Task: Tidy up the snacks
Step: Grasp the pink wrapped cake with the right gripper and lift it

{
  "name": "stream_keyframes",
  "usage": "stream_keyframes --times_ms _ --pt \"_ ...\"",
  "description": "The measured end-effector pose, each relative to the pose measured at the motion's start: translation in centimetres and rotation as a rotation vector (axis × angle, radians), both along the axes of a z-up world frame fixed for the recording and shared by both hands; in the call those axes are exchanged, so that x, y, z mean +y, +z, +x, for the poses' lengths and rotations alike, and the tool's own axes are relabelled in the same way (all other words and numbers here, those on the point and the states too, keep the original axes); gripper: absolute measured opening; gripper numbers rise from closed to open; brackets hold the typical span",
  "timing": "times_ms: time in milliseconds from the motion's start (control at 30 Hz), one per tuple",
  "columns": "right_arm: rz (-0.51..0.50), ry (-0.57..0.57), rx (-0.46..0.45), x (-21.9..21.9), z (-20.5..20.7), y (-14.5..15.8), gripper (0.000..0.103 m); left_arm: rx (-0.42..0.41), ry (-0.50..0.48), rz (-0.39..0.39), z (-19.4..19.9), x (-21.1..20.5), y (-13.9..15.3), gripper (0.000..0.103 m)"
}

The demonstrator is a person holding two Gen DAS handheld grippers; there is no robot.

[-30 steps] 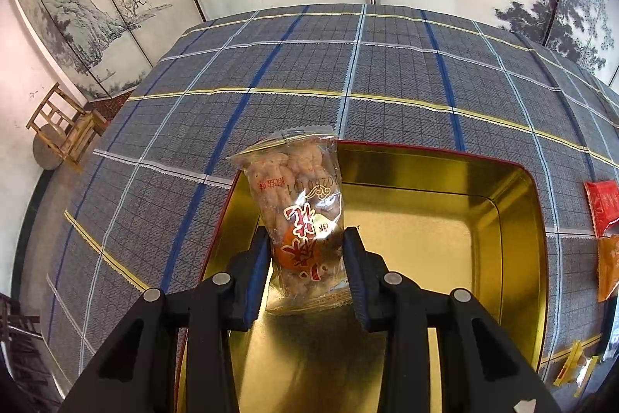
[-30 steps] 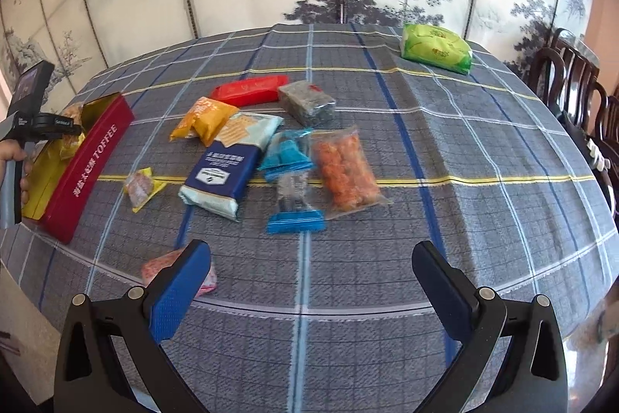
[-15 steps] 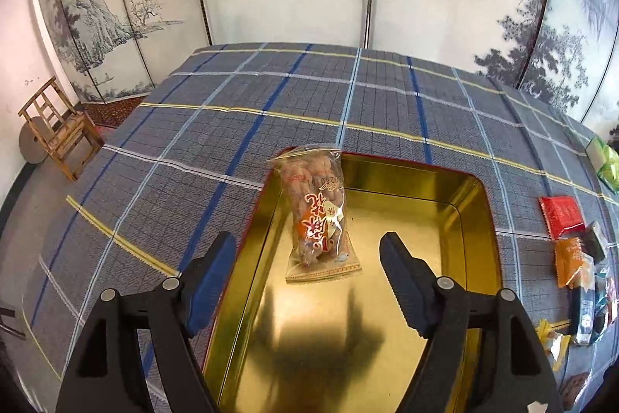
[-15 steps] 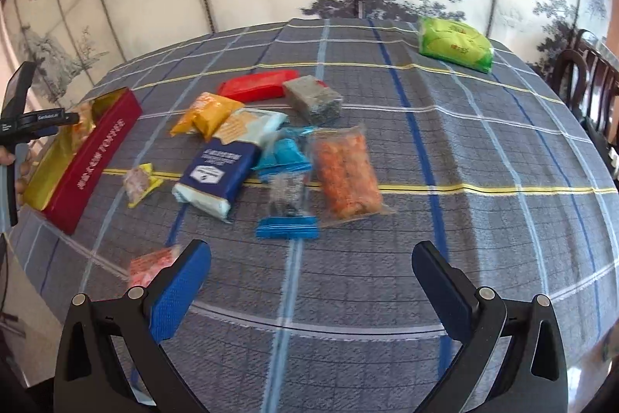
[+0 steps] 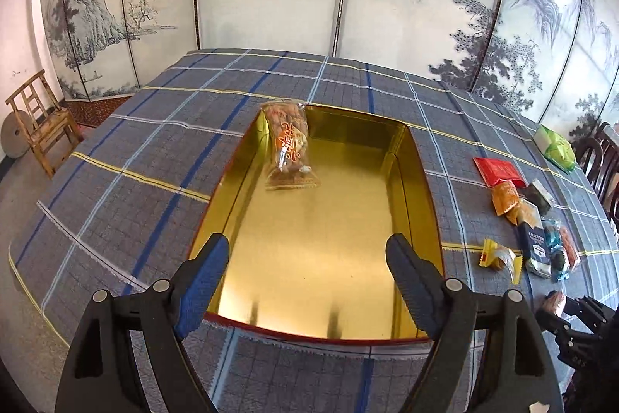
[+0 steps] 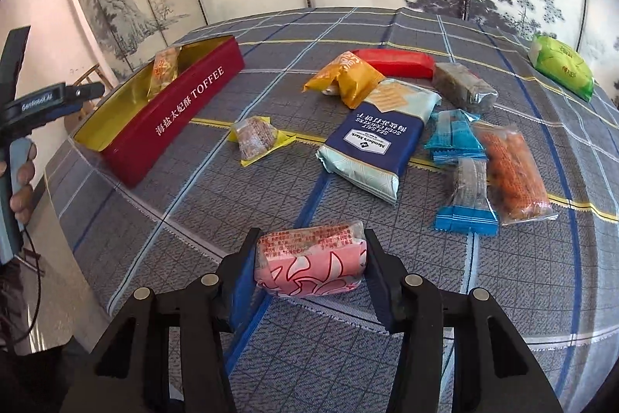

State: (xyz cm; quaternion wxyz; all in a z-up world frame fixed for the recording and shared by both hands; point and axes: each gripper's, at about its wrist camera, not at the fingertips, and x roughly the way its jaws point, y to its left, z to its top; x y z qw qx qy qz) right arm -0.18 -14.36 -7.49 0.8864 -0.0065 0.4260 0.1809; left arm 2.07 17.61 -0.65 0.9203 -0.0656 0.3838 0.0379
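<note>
One pink snack packet [image 6: 311,260], white swirls outlined in red on its front and small red print along the top, sits clamped crosswise between the blue pads of my right gripper [image 6: 309,268], at 6 o'clock in the right wrist view. My left gripper [image 5: 307,275] hangs with its jaws spread wide over the gold-lined toffee tin [image 5: 416,173]. Inside, at 12 o'clock, a clear bag of brown snacks [image 5: 288,148] with orange lettering leans on the far wall.
</note>
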Motion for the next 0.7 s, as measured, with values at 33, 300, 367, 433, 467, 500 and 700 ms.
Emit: stream_keyframes --times_ms 33,300,367,433,467,500,700 --pt "0.001 -0.009 -0.001 -0.2 0.1 0.1 0.050 -0.006 0.004 0.001 -0.4 -0.1 0.0 0.080" --pt "-0.041 -0.140 -0.085 -3.1 1.8 3.5 0.050 -0.033 0.036 -0.008 -2.7 -0.4 -0.3 0.080" --pt "-0.046 -0.161 -0.103 -3.5 2.7 4.5 0.049 -0.038 0.046 -0.002 -3.2 -0.4 -0.4 0.080" --pt "-0.060 -0.163 -0.133 -3.0 3.5 5.8 0.049 -0.033 0.051 -0.007 -3.7 -0.4 -0.6 0.080" --pt "-0.068 -0.157 -0.149 -2.6 3.9 6.4 0.049 -0.026 0.051 -0.012 -3.9 -0.4 -0.8 0.080" --pt "-0.073 -0.150 -0.163 -2.2 4.4 7.0 0.049 -0.018 0.053 -0.016 -4.1 -0.4 -1.0 0.080" --pt "-0.100 -0.087 -0.219 2.4 6.8 9.3 0.049 0.004 0.096 -0.029 -5.8 0.7 -1.7 0.080"
